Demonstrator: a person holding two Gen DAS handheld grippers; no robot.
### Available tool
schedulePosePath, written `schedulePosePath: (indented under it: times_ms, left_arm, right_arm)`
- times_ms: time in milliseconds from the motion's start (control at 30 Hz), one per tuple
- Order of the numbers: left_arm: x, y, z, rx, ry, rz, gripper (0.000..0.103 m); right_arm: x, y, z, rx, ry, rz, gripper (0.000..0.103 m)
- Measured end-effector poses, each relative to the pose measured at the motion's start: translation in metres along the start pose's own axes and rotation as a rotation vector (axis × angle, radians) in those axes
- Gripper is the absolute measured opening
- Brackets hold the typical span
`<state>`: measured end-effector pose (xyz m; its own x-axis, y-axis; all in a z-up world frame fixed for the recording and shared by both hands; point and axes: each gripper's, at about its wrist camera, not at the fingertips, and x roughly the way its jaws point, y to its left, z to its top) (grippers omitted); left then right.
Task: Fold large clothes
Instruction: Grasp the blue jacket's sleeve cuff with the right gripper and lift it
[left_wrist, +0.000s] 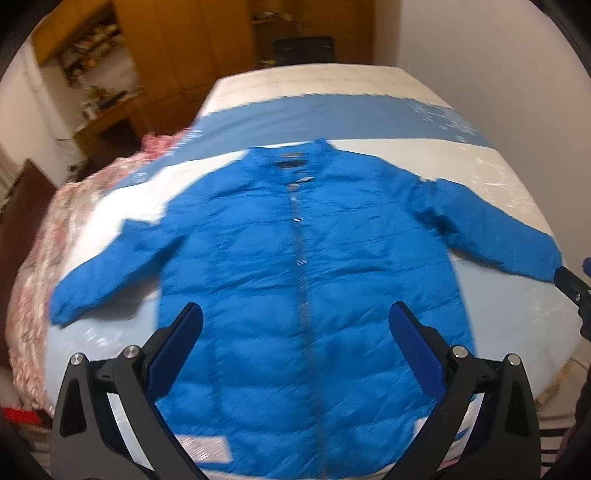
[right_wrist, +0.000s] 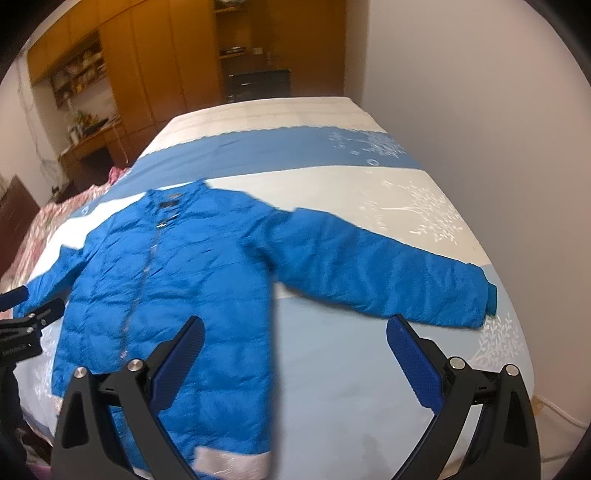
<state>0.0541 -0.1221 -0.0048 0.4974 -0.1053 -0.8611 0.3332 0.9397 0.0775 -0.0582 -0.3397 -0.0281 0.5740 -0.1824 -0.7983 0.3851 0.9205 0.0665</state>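
Observation:
A bright blue puffer jacket (left_wrist: 295, 280) lies flat and zipped on the bed, collar away from me, both sleeves spread out to the sides. It also shows in the right wrist view (right_wrist: 173, 280), with its right sleeve (right_wrist: 388, 280) stretched toward the wall. My left gripper (left_wrist: 295, 325) is open and empty, held above the jacket's lower front. My right gripper (right_wrist: 295, 339) is open and empty, above the bedcover just right of the jacket's hem and below the right sleeve. Each gripper's tip shows at the edge of the other's view.
The bed (right_wrist: 332, 387) has a blue and white cover with leaf prints. A white wall (right_wrist: 480, 129) runs along its right side. A pink flowered quilt (left_wrist: 40, 266) lies at the left edge. Wooden wardrobes and a desk (right_wrist: 96, 144) stand behind.

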Motion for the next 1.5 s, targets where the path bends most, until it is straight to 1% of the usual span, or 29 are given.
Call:
schedulePosePath:
  times_ms: [67, 100, 133, 167, 233, 267, 367, 467, 567, 633, 733, 800, 833, 867, 900, 933, 967, 1000, 1033, 1067, 1100, 1133, 1167, 1233, 1267, 1333, 1367, 1433, 1500]
  left_arm:
    - [0.018, -0.014, 0.013, 0.002, 0.036, -0.050, 0.100]
    - [0.028, -0.021, 0.021, 0.002, 0.055, -0.074, 0.100]
    - [0.040, -0.030, 0.030, -0.001, 0.069, -0.083, 0.100]
    - [0.049, -0.036, 0.038, -0.005, 0.070, -0.092, 0.100]
    - [0.068, -0.052, 0.054, -0.019, 0.056, -0.124, 0.100]
    - [0.077, -0.059, 0.061, -0.026, 0.054, -0.140, 0.100]
    - [0.104, -0.085, 0.084, -0.029, 0.085, -0.138, 0.100]
    - [0.129, -0.115, 0.105, -0.001, 0.119, -0.131, 0.099]
    - [0.155, -0.144, 0.120, 0.034, 0.163, -0.147, 0.099]
    - [0.170, -0.162, 0.127, 0.056, 0.186, -0.155, 0.099]
    - [0.194, -0.180, 0.134, 0.071, 0.221, -0.162, 0.099]
    - [0.208, -0.189, 0.136, 0.084, 0.247, -0.164, 0.099]
    - [0.214, -0.192, 0.136, 0.087, 0.256, -0.162, 0.099]
    - [0.220, -0.194, 0.135, 0.089, 0.265, -0.165, 0.099]
    - [0.225, -0.195, 0.135, 0.090, 0.272, -0.169, 0.099]
    - [0.230, -0.196, 0.134, 0.090, 0.283, -0.177, 0.099]
    - [0.235, -0.196, 0.134, 0.090, 0.292, -0.181, 0.098]
    - [0.239, -0.195, 0.134, 0.087, 0.297, -0.184, 0.097]
    - [0.243, -0.193, 0.133, 0.081, 0.300, -0.196, 0.096]
    - [0.245, -0.192, 0.133, 0.077, 0.306, -0.206, 0.094]
    - [0.248, -0.190, 0.133, 0.072, 0.311, -0.217, 0.092]
    - [0.249, -0.187, 0.134, 0.062, 0.313, -0.229, 0.087]
    - [0.249, -0.184, 0.134, 0.055, 0.313, -0.236, 0.080]
    - [0.244, -0.177, 0.136, 0.048, 0.305, -0.245, 0.078]
    - [0.241, -0.173, 0.137, 0.047, 0.294, -0.241, 0.078]
    - [0.232, -0.163, 0.140, 0.044, 0.266, -0.236, 0.076]
    - [0.227, -0.156, 0.141, 0.037, 0.255, -0.239, 0.075]
    - [0.218, -0.140, 0.145, 0.015, 0.234, -0.245, 0.075]
    - [0.210, -0.121, 0.147, -0.011, 0.214, -0.236, 0.074]
  right_arm:
    - [0.015, -0.035, 0.005, 0.045, 0.009, 0.007, 0.099]
    - [0.027, -0.064, 0.009, 0.092, 0.034, 0.000, 0.099]
    - [0.035, -0.082, 0.011, 0.123, 0.054, 0.002, 0.099]
    - [0.050, -0.113, 0.015, 0.179, 0.093, 0.016, 0.099]
    - [0.068, -0.155, 0.016, 0.268, 0.142, 0.025, 0.099]
    - [0.080, -0.184, 0.017, 0.318, 0.172, 0.023, 0.099]
    - [0.104, -0.243, 0.014, 0.406, 0.235, -0.025, 0.099]
    - [0.123, -0.284, 0.009, 0.463, 0.276, -0.012, 0.099]
    - [0.140, -0.315, 0.006, 0.506, 0.308, -0.008, 0.099]
    - [0.151, -0.330, 0.004, 0.522, 0.313, 0.013, 0.099]
    - [0.170, -0.355, -0.001, 0.571, 0.329, 0.060, 0.099]
    - [0.182, -0.372, -0.008, 0.621, 0.344, 0.129, 0.097]
    - [0.187, -0.379, -0.011, 0.642, 0.352, 0.163, 0.094]
    - [0.193, -0.383, -0.013, 0.661, 0.362, 0.194, 0.091]
    - [0.199, -0.385, -0.017, 0.676, 0.372, 0.221, 0.091]
    - [0.204, -0.388, -0.019, 0.684, 0.375, 0.228, 0.091]
    - [0.203, -0.388, -0.020, 0.683, 0.358, 0.230, 0.090]
    - [0.202, -0.387, -0.019, 0.671, 0.348, 0.233, 0.085]
    - [0.201, -0.384, -0.018, 0.662, 0.348, 0.244, 0.066]
    - [0.202, -0.381, -0.018, 0.663, 0.366, 0.260, 0.050]
    - [0.207, -0.379, -0.015, 0.670, 0.371, 0.280, 0.046]
    - [0.206, -0.377, -0.012, 0.670, 0.364, 0.304, 0.037]
    - [0.200, -0.371, -0.008, 0.670, 0.347, 0.340, 0.030]
    - [0.189, -0.358, 0.005, 0.671, 0.301, 0.415, 0.028]
    - [0.177, -0.347, 0.015, 0.661, 0.261, 0.468, 0.028]
    - [0.159, -0.324, 0.034, 0.631, 0.213, 0.538, 0.028]
    - [0.153, -0.313, 0.043, 0.610, 0.197, 0.566, 0.027]
    - [0.139, -0.275, 0.070, 0.531, 0.170, 0.620, 0.027]
    - [0.134, -0.240, 0.095, 0.470, 0.169, 0.642, 0.027]
